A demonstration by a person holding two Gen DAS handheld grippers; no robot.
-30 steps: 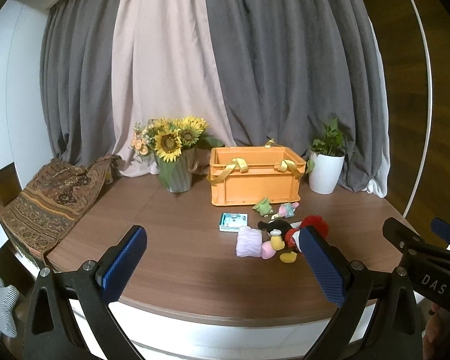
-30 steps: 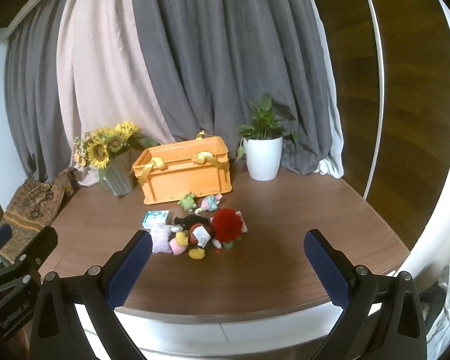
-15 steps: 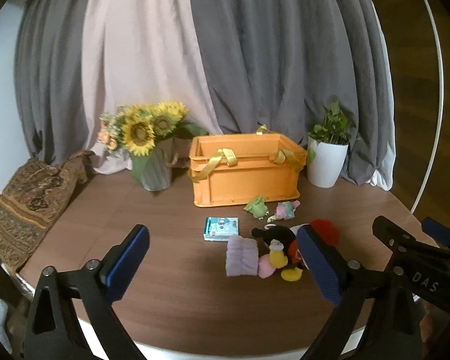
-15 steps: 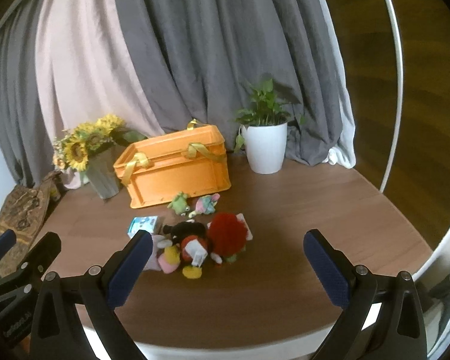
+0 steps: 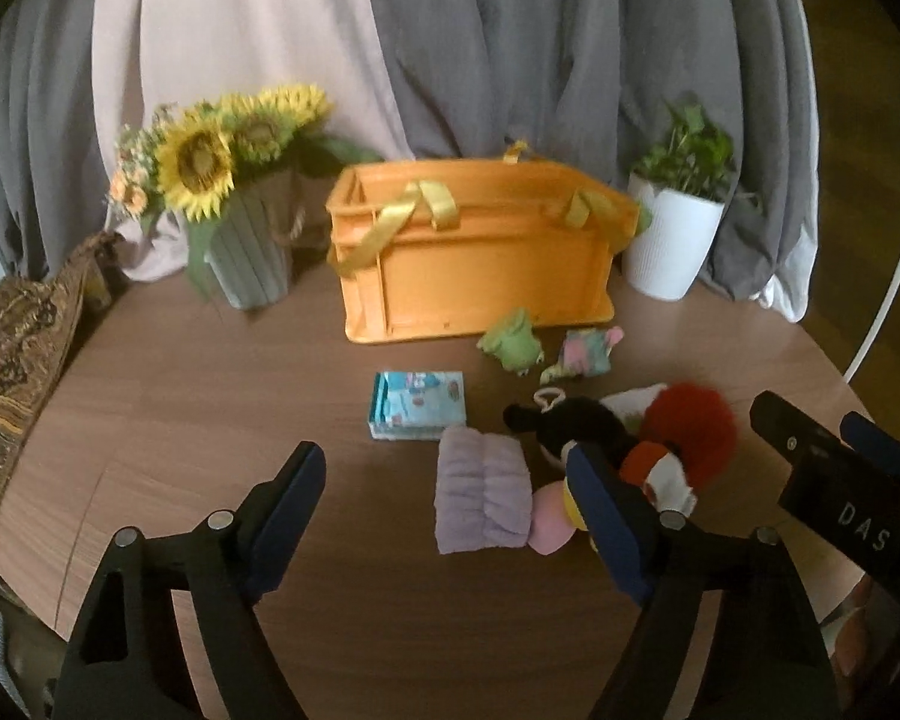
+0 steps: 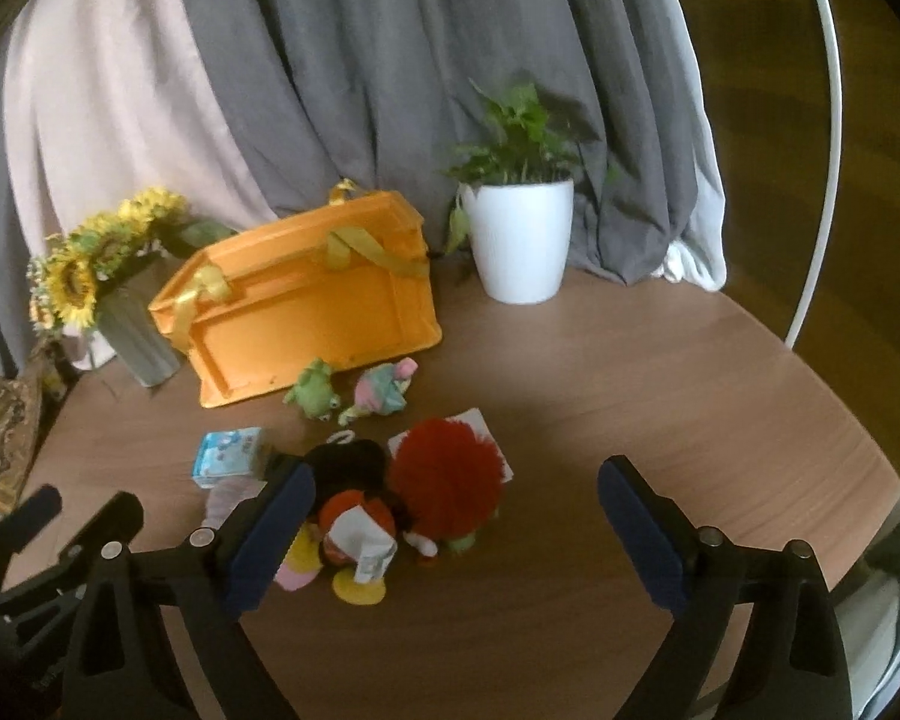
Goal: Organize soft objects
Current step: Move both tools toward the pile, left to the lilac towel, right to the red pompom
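- The left claw (image 5: pixel 450 510) is spread over the table (image 5: pixel 210 408) with nothing between its pads; its jaws have just been closing a little.
- The right claw (image 6: pixel 456 531) is spread wide too, jaws also just easing inward, gripping nothing.
- Between the left claw's fingers, nearest its right finger, lies a lilac cloth (image 5: pixel 483 489), with a pink toy (image 5: pixel 549 519) touching the cloth's right edge.
- Just past the left claw's right fingertip sits a black plush (image 5: pixel 576 420) and, to its right, a red pom-pom (image 5: pixel 690 426).
- In the right view that same pile sits by the right claw's left finger: the red pom-pom (image 6: pixel 447 474) is inside the gap, the black plush (image 6: pixel 348 459) just beyond the fingertip.
- Ahead of the left claw, slightly left of the cloth, lies a blue pack (image 5: pixel 420 405).
- Farther ahead, a green toy (image 5: pixel 513 342) and a pastel toy (image 5: pixel 588 351) lie side by side, just in front of the crate.
- The orange crate (image 5: pixel 480 264) stands beyond them, yellow ribbons on its rim.
- Left of the crate is a sunflower vase (image 5: pixel 252 258); right of it, a white plant pot (image 5: pixel 672 246).
- Curtains (image 5: pixel 510 42) hang behind everything.
- The right claw's body shows at the right edge of the left view.
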